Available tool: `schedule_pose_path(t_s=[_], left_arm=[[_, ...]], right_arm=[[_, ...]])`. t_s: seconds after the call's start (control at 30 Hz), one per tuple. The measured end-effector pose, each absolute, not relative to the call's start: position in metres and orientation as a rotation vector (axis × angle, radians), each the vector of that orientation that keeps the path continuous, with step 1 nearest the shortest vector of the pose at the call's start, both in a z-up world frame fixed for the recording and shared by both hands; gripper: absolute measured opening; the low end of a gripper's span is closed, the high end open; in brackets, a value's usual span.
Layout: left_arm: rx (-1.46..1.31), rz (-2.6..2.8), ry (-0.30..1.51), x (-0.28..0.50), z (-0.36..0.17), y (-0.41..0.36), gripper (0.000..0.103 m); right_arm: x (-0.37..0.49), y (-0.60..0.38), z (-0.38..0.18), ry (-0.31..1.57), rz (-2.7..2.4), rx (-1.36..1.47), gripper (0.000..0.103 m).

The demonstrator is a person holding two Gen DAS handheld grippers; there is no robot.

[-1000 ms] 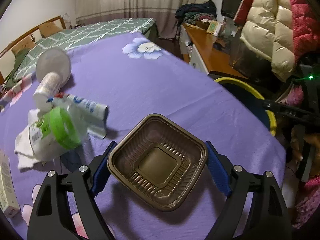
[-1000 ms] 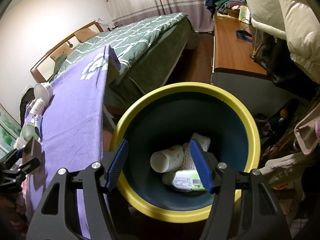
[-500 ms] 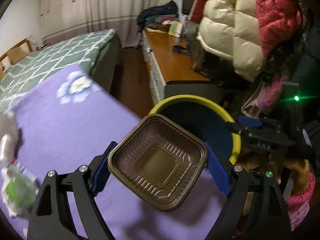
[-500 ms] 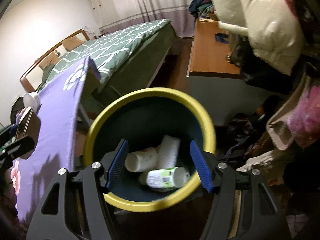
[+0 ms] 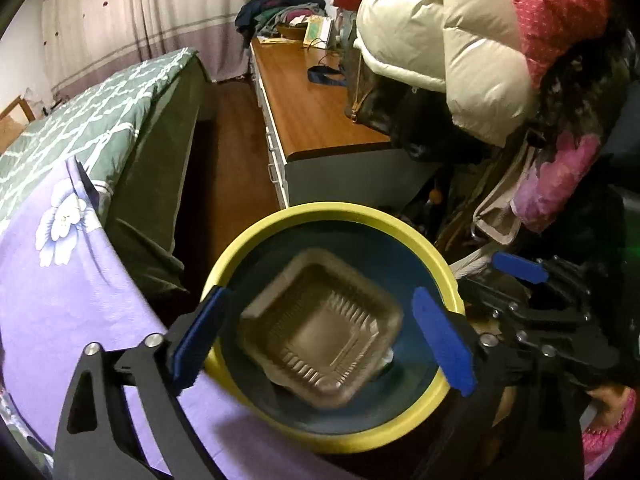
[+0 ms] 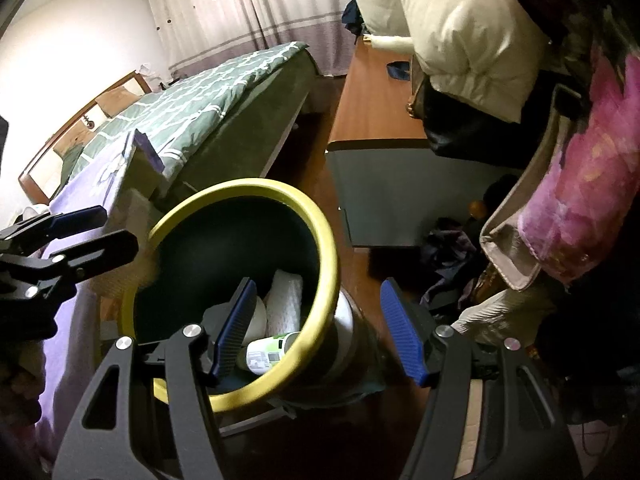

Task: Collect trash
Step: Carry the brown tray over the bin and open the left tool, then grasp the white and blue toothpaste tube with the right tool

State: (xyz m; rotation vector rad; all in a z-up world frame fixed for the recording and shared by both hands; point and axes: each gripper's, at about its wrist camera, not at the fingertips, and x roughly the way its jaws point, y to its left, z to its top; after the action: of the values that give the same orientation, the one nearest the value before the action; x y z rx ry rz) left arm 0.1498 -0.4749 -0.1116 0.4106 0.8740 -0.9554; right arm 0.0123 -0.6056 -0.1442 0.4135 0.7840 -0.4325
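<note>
Left gripper (image 5: 320, 344) jaws just opened, clear of the brown tray (image 5: 320, 332), which is blurred, dropping into the yellow-rimmed bin (image 5: 332, 216). Keep jaws wide over the bin's centre. Right gripper (image 6: 320, 332) apart around the rim, not clamping.

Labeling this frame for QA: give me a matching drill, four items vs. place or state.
Items:
1 brown tray
2 left gripper
3 right gripper
4 green-label bottle

States:
A astride the bin's yellow rim
B lying on the bin's floor
C blurred, loose over the bin mouth
D jaws just opened, off the tray

Pairs: 1-C, 2-D, 3-A, 4-B
</note>
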Motion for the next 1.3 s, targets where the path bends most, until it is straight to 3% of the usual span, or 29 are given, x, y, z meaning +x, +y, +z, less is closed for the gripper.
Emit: schedule_pose_path(t_s=[0.4, 1.1, 1.3], left_arm=[[0.3, -0.845, 0.787, 0.144, -0.076, -0.403, 0.097], [0.058, -0.236, 0.669, 0.128, -0.052, -0.077, 0.098], [0.014, -0.15, 0.659, 0.128, -0.058, -0.027, 0.098]], right_arm=[[0.017, -0.592, -0.141, 0.786, -0.41, 0.392, 0.062], [0.103, -0.433, -0.117, 0.843, -0.063, 0.196, 0.063], [0.14, -0.36, -0.108, 0.847, 0.085, 0.129, 0.063]])
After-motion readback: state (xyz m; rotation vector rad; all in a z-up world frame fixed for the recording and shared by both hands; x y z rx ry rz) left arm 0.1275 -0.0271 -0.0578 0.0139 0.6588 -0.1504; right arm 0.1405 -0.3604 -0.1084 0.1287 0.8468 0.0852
